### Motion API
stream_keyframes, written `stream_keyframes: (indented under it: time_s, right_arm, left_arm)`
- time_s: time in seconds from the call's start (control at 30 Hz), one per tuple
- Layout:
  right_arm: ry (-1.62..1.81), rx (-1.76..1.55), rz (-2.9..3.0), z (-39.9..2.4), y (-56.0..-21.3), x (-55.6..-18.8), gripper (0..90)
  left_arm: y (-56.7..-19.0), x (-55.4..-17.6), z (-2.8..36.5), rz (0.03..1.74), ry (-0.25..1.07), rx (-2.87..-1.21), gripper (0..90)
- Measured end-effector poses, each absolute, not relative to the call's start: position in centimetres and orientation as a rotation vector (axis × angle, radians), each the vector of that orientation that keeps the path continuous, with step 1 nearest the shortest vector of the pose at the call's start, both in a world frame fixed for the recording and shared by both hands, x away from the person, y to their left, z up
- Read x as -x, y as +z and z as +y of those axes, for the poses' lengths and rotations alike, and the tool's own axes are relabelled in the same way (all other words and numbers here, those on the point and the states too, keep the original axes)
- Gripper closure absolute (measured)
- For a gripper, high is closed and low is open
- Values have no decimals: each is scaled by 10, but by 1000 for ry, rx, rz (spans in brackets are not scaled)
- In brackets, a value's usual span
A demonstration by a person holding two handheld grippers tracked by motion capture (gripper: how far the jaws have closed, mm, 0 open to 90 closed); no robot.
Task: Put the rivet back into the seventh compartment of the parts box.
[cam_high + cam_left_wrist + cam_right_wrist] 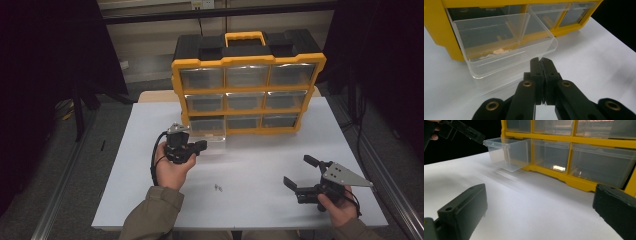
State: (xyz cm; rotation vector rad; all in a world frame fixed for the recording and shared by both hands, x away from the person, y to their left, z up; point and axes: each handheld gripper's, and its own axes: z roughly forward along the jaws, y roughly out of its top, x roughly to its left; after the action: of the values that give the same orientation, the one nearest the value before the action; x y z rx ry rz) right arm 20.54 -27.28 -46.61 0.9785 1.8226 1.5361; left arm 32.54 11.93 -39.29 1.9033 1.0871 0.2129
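White table (260, 165) in a dim room, w/ a yellow organizer (247, 92) standing upright at the far side. Its bottom-left clear drawer (506, 45) is pulled partway out; something pale lies inside at the front. Left gripper (541, 61) is clenched, jaws pressed together w/ nothing between, tips just at the drawer's front lip. Right gripper (302, 172) rests near the table's right front, jaws spread wide, empty, well apart from the drawer. Two tiny bits (217, 188) lie btwn the hands.

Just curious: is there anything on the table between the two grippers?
Yes. In the high view, a couple of small screws lie on the white table between the left gripper and right gripper.
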Motion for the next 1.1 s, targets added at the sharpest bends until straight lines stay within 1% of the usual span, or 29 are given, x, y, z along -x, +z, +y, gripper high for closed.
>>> stream_keyframes:
  time_s: [0.7, 1.1]
  right_arm:
    - [1540, -979, 1826, -273, -466, -205, 0]
    - [1537, -976, 1825, -273, -466, -205, 0]
  left_arm:
    - [-383, -338, 114, 1119, 234, -1896, 888]
    - [-380, -347, 113, 1158, 275, -1884, 888]
